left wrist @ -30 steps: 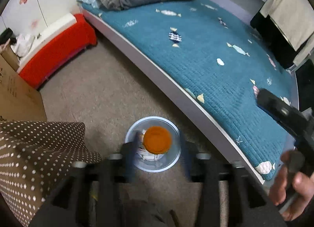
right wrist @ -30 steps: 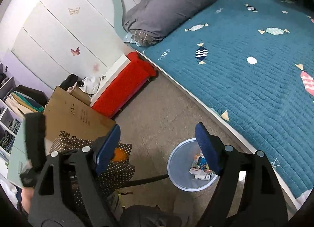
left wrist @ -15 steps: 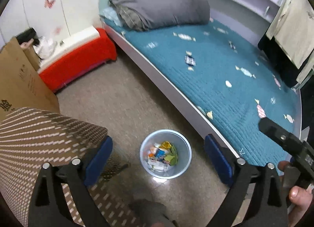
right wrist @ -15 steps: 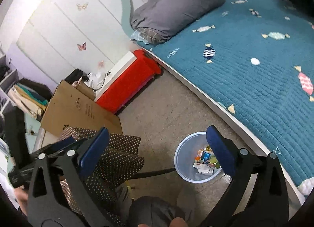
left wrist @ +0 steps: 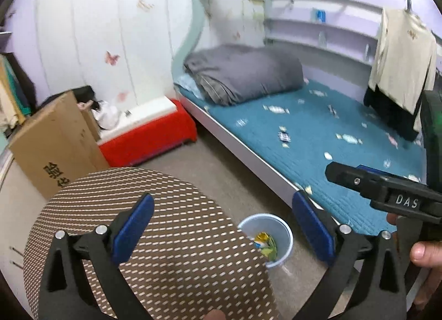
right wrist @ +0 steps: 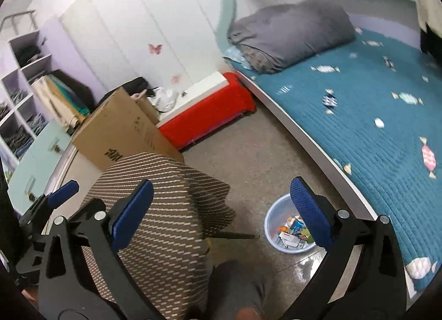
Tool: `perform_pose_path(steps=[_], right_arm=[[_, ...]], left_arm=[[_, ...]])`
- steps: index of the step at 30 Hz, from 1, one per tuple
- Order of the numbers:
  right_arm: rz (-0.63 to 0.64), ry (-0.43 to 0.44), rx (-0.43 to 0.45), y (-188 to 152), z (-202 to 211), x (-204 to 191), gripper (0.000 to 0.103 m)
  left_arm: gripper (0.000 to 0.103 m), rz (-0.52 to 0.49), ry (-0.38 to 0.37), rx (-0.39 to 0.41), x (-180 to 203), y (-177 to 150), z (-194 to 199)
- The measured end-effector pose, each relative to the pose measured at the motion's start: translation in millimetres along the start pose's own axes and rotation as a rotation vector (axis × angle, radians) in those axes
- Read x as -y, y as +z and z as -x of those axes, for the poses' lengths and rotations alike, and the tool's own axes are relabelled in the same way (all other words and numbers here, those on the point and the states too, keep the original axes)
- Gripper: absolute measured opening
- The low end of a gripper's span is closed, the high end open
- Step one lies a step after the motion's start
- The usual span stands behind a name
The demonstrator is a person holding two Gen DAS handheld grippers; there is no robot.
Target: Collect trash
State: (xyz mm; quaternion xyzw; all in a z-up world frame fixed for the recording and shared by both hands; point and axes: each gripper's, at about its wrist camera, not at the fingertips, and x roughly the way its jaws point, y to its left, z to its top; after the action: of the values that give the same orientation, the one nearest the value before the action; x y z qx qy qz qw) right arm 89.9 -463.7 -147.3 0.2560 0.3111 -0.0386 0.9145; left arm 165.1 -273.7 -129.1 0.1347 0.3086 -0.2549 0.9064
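Observation:
A pale blue waste bin [left wrist: 284, 240] stands on the floor beside the bed and holds several pieces of trash [left wrist: 266, 242]. It also shows in the right wrist view [right wrist: 272, 223] with wrappers and small cartons inside. My left gripper [left wrist: 223, 226] is open and empty, held high above the floor over the chair and bin. My right gripper [right wrist: 223, 209] is open and empty, also high above the bin. The right gripper's black body [left wrist: 386, 190] shows at the right of the left wrist view.
A brown dotted chair seat [left wrist: 154, 237] is just left of the bin. A bed with a teal cover [left wrist: 317, 132] and grey duvet [left wrist: 246, 74] runs along the right. A red bench [left wrist: 149, 137] and cardboard box [left wrist: 55, 143] stand by the white wardrobe.
The left gripper opened and let go of an orange-lidded container over the bin, and it now lies in the bin. Both grippers rose and tilted up, showing more of the room.

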Motion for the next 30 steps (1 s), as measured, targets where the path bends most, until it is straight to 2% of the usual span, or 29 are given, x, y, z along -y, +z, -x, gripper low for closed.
perform_pose_path(steps=[8, 11, 16, 18, 23, 30], right_arm=[[0.184, 0.022, 0.035, -5.2, 37.4, -102.3, 0.097], [0.252, 0.027, 0.059, -9.2, 51.4, -140.5, 0.097], [0.346, 0.067, 0.132, -17.8, 84.4, -204.1, 0.097], [0.381, 0.074, 0.156, -22.1, 95.2, -223.8, 0.097], [0.439, 0.101, 0.210, -32.4, 115.9, -256.7, 0.097], [0.461, 0.107, 0.261, -36.6, 130.1, -274.6, 0.097]], left_arm=[[0.098, 0.119, 0.133, 0.127, -53.7, -16.5, 82.5], [0.098, 0.162, 0.219, 0.148, -74.8, -25.2, 111.1], [0.098, 0.256, 0.299, 0.197, -108.5, -39.7, 164.7], [0.098, 0.288, 0.357, 0.227, -118.7, -45.3, 189.9], [0.098, 0.305, 0.433, 0.298, -133.1, -52.1, 238.0], [0.098, 0.350, 0.493, 0.373, -132.7, -58.1, 273.7]])
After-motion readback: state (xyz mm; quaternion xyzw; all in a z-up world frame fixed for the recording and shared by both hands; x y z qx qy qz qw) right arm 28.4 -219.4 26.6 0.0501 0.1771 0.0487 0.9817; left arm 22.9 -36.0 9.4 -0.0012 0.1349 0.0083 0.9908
